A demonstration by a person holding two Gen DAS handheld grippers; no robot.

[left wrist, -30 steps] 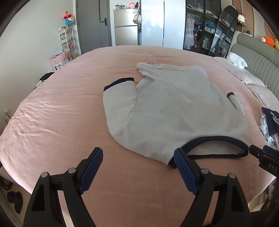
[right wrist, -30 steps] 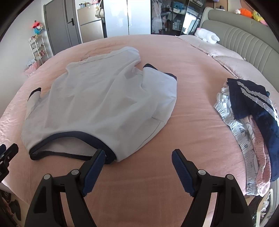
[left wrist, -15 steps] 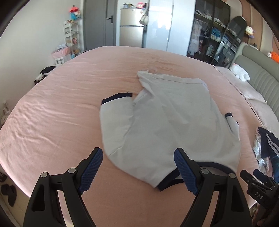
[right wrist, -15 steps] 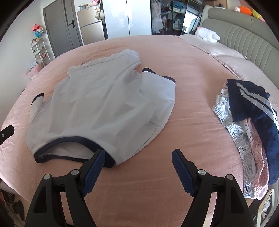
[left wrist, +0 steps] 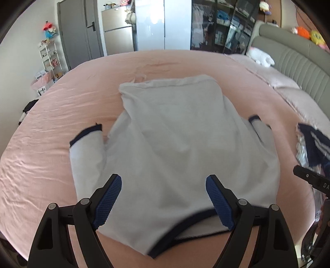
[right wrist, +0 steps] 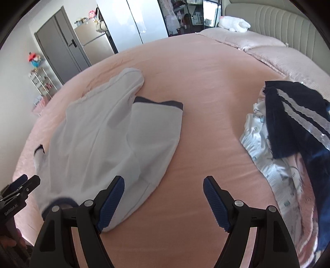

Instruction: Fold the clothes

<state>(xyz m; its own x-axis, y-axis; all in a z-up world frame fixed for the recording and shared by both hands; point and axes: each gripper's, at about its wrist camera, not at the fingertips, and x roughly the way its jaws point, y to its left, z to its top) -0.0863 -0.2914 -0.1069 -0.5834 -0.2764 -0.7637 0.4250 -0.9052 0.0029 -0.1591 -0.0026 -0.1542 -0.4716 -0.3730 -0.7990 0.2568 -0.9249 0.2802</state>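
A pale grey shirt [left wrist: 175, 140] with dark navy trim lies spread flat on the pink bed [left wrist: 51, 123], its navy-edged opening nearest me. My left gripper [left wrist: 164, 198] hovers open over the shirt's near part, nothing between its blue pads. In the right wrist view the same shirt [right wrist: 107, 136] lies left of centre. My right gripper [right wrist: 164, 198] is open above bare sheet, its left pad over the shirt's near right edge. The right gripper's tip [left wrist: 309, 179] shows at the left wrist view's right edge, and the left gripper's tip [right wrist: 20, 187] at the right wrist view's left edge.
A heap of other clothes [right wrist: 288, 134], navy with white stripes on top of patterned and pink pieces, lies on the bed's right side. Pillows and a padded headboard [right wrist: 268, 18] are beyond it. A door, fridge [left wrist: 117, 33] and wire shelf stand past the bed's far edge.
Both grippers have swung sideways: the left one from the sheet left of the shirt to over its near part, the right one toward the clothes heap. Both stayed open.
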